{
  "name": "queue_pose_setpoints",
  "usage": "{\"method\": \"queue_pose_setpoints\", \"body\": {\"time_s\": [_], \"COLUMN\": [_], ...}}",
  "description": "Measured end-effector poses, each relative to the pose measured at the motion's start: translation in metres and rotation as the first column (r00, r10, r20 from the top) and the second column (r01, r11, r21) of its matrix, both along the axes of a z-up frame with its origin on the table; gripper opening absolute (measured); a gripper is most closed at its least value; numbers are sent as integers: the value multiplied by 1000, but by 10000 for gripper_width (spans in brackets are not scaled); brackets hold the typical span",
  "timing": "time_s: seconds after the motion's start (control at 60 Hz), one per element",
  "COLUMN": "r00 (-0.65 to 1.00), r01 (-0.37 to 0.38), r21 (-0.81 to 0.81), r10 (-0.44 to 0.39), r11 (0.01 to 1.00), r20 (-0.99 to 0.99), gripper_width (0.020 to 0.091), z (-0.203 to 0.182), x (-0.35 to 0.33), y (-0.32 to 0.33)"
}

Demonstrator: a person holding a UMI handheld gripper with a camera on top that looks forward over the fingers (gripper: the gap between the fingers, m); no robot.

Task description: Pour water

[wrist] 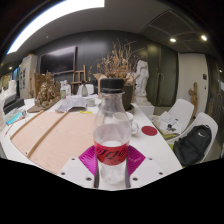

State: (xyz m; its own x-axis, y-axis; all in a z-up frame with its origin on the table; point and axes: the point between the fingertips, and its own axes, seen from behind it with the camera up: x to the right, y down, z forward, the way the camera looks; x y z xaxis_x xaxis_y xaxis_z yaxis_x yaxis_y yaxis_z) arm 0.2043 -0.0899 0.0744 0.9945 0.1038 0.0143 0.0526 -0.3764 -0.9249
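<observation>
Fingers [111,172] closed on a clear plastic bottle [111,135], magenta pads [92,158] pressed against its lower part at both sides, at 6 o'clock. Bottle upright, white cap [112,86] on top, a red label [112,154] around the body low down between the pads. Under and around it, a pale table [60,140] with a tan wooden strip along its length, stretched away toward 10 o'clock. Just past the bottle at 3 o'clock, a small red disc [150,130] flat on the table. Further at 3 o'clock, a white chair [181,114] and a dark bag [192,144] beside it, near the table's edge. At 9 o'clock, small items on the table's far side, too small to tell. At 12 o'clock beyond the bottle, a cluster of dried branches [118,62] and a white statue [142,78] to their right on a stand. Behind those, a dark wall. Overhead, a long bright ceiling light [55,22] at 11 o'clock, and small round lamps [172,40] at 1 o'clock.
</observation>
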Motion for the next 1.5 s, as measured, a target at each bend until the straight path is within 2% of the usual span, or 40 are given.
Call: {"method": "queue_pose_setpoints", "body": {"time_s": [0.017,0.133,0.15,0.217,0.35,0.483,0.583,0.667,0.817,0.95,1.1,1.25,1.5], "r00": [1000,999,999,997,996,1000,992,945,709,379,62,-100,-244], "r01": [-2,9,10,24,32,-1,-20,-26,-14,-9,-30,-62,-117], "r21": [-2,-22,-24,-15,24,83,122,130,72,-53,-210,-317,-395], "r10": [2,-8,-8,-23,-34,0,35,67,61,-45,-208,-322,-412], "r11": [1000,1000,1000,1000,999,997,992,991,997,999,977,946,911], "r20": [3,36,44,68,77,13,-121,-321,-702,-924,-976,-941,-878], "gripper_width": [328,329,297,294,293,293,291,291,289,289,287,288,290], "z": [0,-1,-1,8,43,95,139,170,200,187,144,103,68], "x": [2,1,1,0,-9,-43,-84,-108,-141,-144,-135,-127,-128], "y": [1,0,0,4,11,29,51,76,122,163,198,215,220]}}
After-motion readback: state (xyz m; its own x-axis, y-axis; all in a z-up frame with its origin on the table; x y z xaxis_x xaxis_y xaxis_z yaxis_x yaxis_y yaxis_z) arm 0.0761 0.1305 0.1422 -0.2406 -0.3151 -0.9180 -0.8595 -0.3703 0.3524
